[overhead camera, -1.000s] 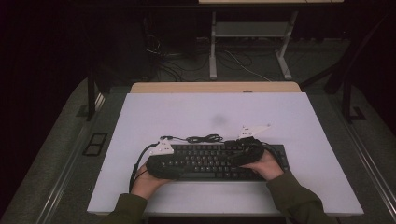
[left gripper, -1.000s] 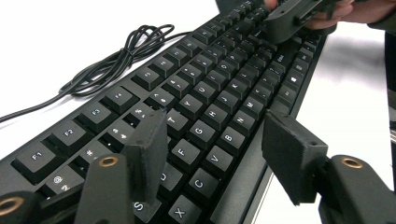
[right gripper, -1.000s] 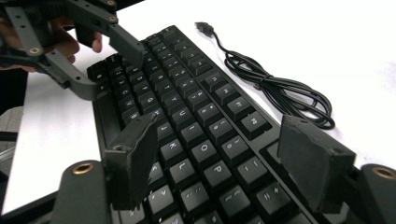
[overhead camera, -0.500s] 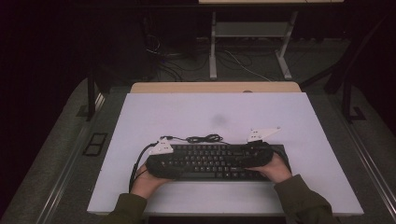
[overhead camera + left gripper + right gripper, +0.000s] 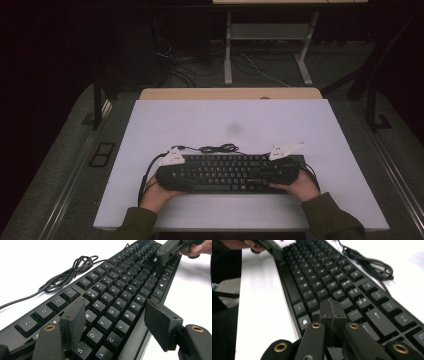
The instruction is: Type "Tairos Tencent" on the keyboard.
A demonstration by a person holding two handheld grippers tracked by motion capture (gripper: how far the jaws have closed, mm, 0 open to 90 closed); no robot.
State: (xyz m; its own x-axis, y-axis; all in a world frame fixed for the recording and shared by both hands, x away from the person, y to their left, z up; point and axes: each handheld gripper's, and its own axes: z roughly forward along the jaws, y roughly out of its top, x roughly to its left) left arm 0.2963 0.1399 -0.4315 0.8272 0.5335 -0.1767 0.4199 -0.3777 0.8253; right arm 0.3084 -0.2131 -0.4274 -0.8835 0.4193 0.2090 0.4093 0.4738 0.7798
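The room was dim, and the white table (image 5: 235,125) took what light there was, with cables and a desk frame lost in the dark beyond it. The black keyboard (image 5: 227,172) lay near my edge of the table, its long axis running from nine o'clock to three o'clock across me, its coiled cable (image 5: 217,148) trailing off at twelve o'clock.

My left gripper (image 5: 117,322) sat over the keyboard's nine o'clock end. Its jaws stood partly apart, straddling the lettered keys: one pad was down among the keys, the other hung just off the near edge of the case, neither pressing on anything, so it held nothing. From that gripper the keyboard stretched away toward my other hand.

My right gripper (image 5: 332,315) was at the three o'clock end, low over the bottom row of keys. Its jaws had just been closing and now met pad to pad with nothing between them.

Each hand was at its own end, so neither was nearer the whole. I judged that any move would turn on that long axis. With a gripper at each end, the board would have to go level and together, or it would swing about one end. My left, already astride the near edge, looked better placed to take hold first.
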